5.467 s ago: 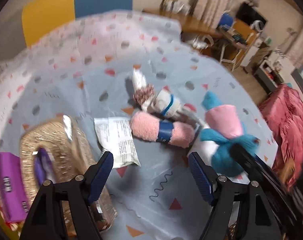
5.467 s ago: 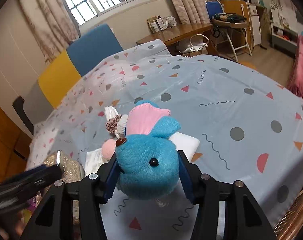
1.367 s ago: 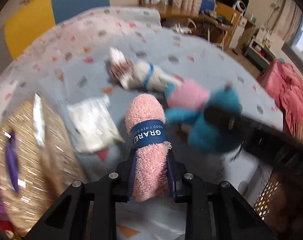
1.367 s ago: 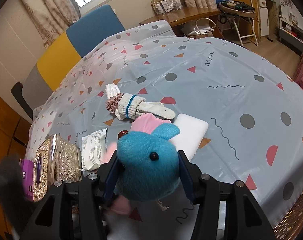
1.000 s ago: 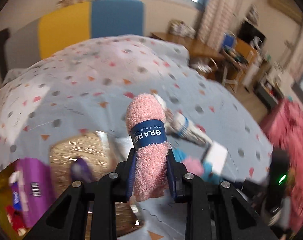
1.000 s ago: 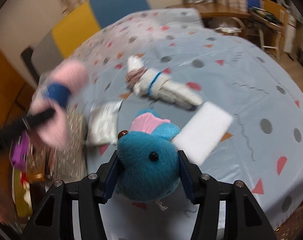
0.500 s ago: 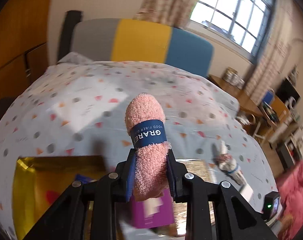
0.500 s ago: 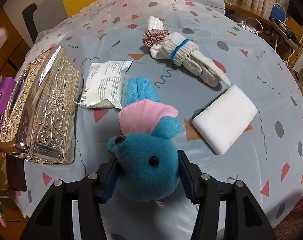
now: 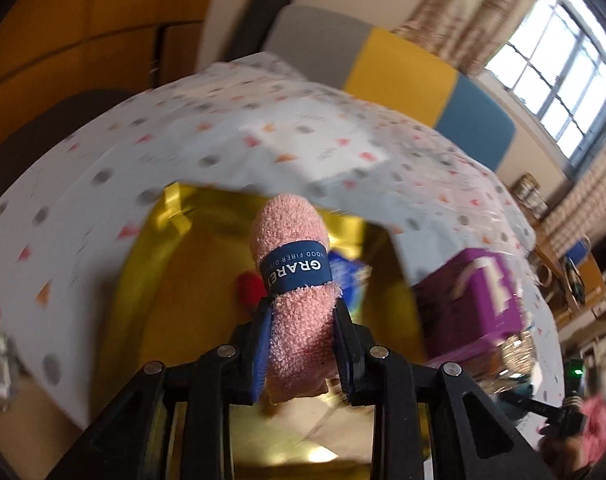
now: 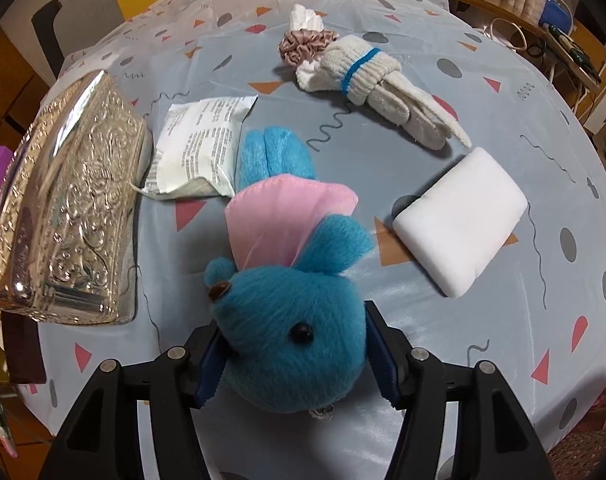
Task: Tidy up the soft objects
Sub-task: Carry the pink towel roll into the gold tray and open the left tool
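Your left gripper is clamped tight on the rolled pink towel, its blue paper band just above the pads — the grip looks sound, with most of the roll standing out past the fingertips. A second ago that roll was above the patterned tablecloth beside the other soft things; now it hangs over the open gold box at the table's near edge, where a blue packet and something red already lie. The view is smeared, so you cannot read how far above the box floor the towel sits. A purple box stands just to the right.

Your right gripper tells a different story. Its jaws have just been opening, and in the wrist view there is daylight between the right pad and the head of the blue plush toy, while the left pad is hidden behind the fur. The toy lies flat on the tablecloth with its pink skirt spread, so you have set it down rather than carried it off.

That leaves the plush, the white sponge, the rolled white sock, the mauve scrunchie and the white packet on the cloth beside the silver tissue box. The towel looks one release away from being stowed; everything else is still to go.
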The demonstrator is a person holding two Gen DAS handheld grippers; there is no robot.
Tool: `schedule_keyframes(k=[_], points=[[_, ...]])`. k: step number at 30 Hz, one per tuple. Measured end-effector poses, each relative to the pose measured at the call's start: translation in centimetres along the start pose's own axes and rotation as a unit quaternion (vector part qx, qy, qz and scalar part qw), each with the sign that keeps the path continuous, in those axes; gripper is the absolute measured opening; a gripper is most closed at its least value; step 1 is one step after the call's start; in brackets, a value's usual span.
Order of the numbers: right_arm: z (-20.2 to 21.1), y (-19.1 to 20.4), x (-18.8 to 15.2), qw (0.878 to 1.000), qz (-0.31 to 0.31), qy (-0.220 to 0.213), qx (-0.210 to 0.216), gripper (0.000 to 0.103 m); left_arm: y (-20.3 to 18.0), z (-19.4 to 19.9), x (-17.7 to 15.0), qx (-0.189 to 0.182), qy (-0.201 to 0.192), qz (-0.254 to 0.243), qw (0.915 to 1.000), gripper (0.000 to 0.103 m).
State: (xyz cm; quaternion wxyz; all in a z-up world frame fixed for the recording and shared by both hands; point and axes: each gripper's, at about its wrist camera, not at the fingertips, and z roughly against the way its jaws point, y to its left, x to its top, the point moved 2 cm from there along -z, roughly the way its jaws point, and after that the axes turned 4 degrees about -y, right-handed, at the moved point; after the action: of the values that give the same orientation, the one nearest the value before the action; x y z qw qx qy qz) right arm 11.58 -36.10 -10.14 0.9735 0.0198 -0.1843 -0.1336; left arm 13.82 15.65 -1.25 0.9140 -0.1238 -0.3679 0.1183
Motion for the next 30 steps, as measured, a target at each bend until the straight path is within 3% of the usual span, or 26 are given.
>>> schedule_keyframes(k=[3, 9, 22, 30], points=[[-0.8, 0.6, -0.2, 1.000, 0.012, 0.008, -0.005, 0.063, 2.8, 0.4, -1.4, 0.017, 0.008, 0.017, 0.9997, 0.029], [-1.0, 1.5, -0.9, 0.999, 0.038, 0.003, -0.030, 0.064, 4.7, 0.4, -2.2, 0.036, 0.011, 0.017, 0.9992, 0.030], [-0.8, 2.3, -1.1, 0.998, 0.045, -0.014, -0.042, 0.064, 4.3, -3.5, 3.0, 0.064, -0.006, 0.006, 0.9979, 0.031], [-0.8, 2.6, -1.6, 0.998, 0.046, -0.015, -0.043, 0.064, 2.2, -0.9, 0.0, 0.073, -0.019, -0.036, 0.9965, 0.046]])
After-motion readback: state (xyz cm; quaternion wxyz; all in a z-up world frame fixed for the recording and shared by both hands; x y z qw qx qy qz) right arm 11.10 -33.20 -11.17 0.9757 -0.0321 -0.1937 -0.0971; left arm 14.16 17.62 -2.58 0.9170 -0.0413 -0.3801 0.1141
